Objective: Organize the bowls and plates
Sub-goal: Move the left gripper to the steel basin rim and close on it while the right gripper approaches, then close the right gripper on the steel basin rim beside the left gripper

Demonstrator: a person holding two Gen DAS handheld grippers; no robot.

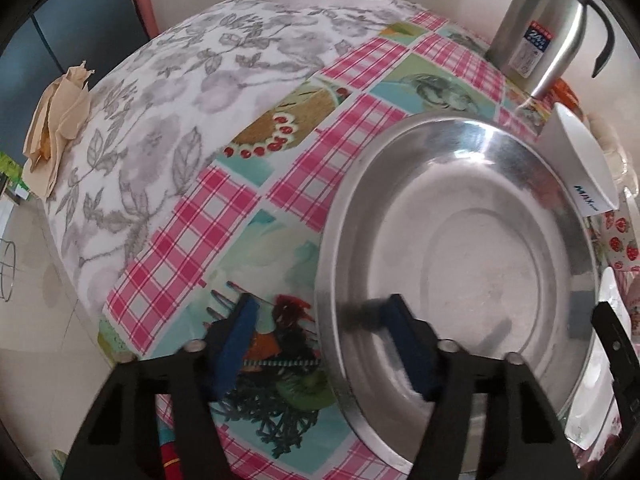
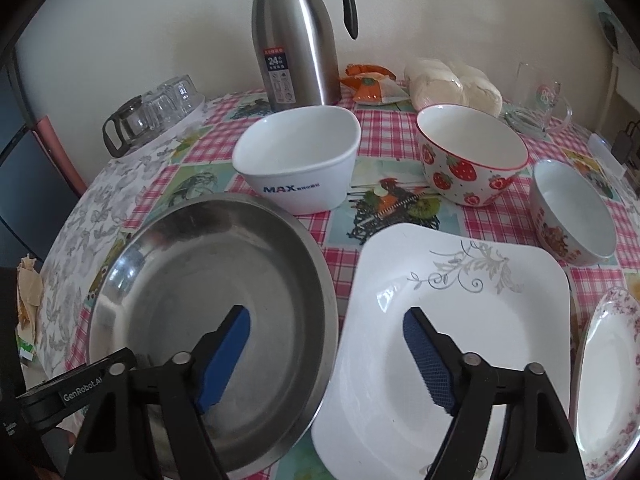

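Note:
A large steel plate (image 1: 460, 240) (image 2: 208, 312) lies on the patterned tablecloth. My left gripper (image 1: 320, 320) is open, its jaws straddling the steel plate's left rim. My right gripper (image 2: 326, 332) is open and empty, above the gap between the steel plate and a white square plate (image 2: 472, 312). A white square bowl marked MAX (image 2: 298, 160) (image 1: 580, 160), a strawberry bowl (image 2: 472, 156), a small patterned bowl (image 2: 572, 212) and a flowered plate (image 2: 608, 380) stand around.
A steel thermos jug (image 2: 296, 40) (image 1: 540, 36) stands at the back. Glass cups and a glass pot (image 2: 152, 112) sit back left. Food bags (image 2: 452, 80) and a glass mug (image 2: 544, 104) are back right. Crumpled paper (image 1: 56, 128) lies at the table's left edge.

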